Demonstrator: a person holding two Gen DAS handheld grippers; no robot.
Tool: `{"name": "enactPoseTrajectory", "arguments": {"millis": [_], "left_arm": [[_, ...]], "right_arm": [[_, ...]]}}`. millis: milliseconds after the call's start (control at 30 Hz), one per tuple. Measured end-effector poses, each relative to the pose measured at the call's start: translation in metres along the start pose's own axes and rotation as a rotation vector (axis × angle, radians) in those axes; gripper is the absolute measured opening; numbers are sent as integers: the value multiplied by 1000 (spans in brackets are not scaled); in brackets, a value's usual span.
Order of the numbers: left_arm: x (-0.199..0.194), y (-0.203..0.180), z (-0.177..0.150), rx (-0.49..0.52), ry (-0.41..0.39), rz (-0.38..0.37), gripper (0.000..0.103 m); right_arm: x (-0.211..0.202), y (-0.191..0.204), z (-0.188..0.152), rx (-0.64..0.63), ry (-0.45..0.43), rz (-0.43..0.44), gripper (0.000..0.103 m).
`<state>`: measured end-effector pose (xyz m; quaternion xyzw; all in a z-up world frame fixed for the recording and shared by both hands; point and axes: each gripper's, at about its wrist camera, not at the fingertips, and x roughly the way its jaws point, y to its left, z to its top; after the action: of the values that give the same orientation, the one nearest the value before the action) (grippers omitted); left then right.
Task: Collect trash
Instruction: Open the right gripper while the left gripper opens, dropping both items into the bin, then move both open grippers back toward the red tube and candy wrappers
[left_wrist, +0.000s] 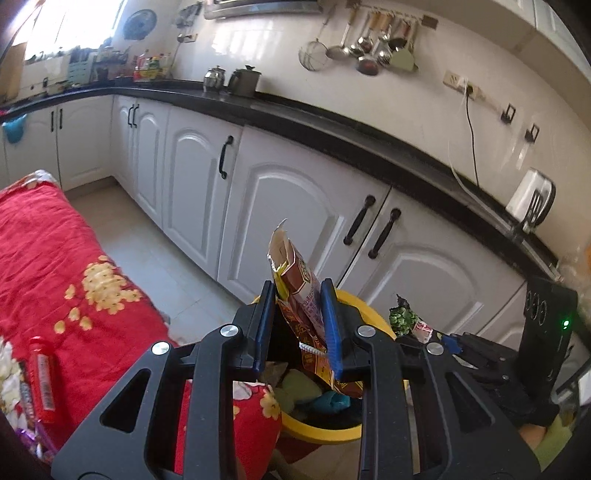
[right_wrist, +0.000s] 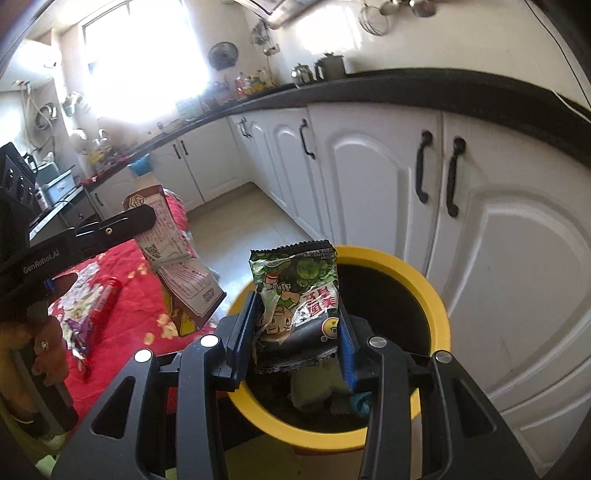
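Over the bin: left gripper clamped on a brown packet; right gripper clamped on a green wrapper. Both likely light, crinkly, slippery; best pinched mid-body.

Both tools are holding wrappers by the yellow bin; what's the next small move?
Probably open the right tool: its green snack packet already hangs over the yellow bin, so it should drop in. The left tool's brown wrapper can follow.

Black claw frames; blue pads; silver screws
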<state>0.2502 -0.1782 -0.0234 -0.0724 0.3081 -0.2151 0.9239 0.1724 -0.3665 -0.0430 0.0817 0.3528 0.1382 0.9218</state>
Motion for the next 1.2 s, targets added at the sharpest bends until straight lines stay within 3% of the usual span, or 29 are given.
{"name": "enactPoseTrajectory", "arguments": {"millis": [200,300,433,500,533,567,633,767,1200], "left_arm": [[32,-6,-6,7,48,11,20],[45,-5,-6,-10,78,-6,20],[44,-1,-7,-21,69,13,52],[37,4,-7,-31,56,37,56],[32,6,-7,-38,45,47,64],[27,8,-7,-44,34,56,79],[14,14,-6,-56,11,70,90],[-13,24,-4,-53,-34,105,92],[-102,80,-10,-95,-142,249,92]], "right_arm": [[16,-16,-9,30,29,-15,42],[20,-22,-13,49,34,-42,57],[18,-29,-15,69,24,-64,64],[16,-30,-15,72,20,-69,67],[15,-29,-15,70,17,-67,68],[14,-27,-14,68,13,-68,69],[12,-20,-11,58,3,-61,70],[8,-4,-6,33,-21,-44,76],[-4,83,0,-79,-40,100,78]]}}
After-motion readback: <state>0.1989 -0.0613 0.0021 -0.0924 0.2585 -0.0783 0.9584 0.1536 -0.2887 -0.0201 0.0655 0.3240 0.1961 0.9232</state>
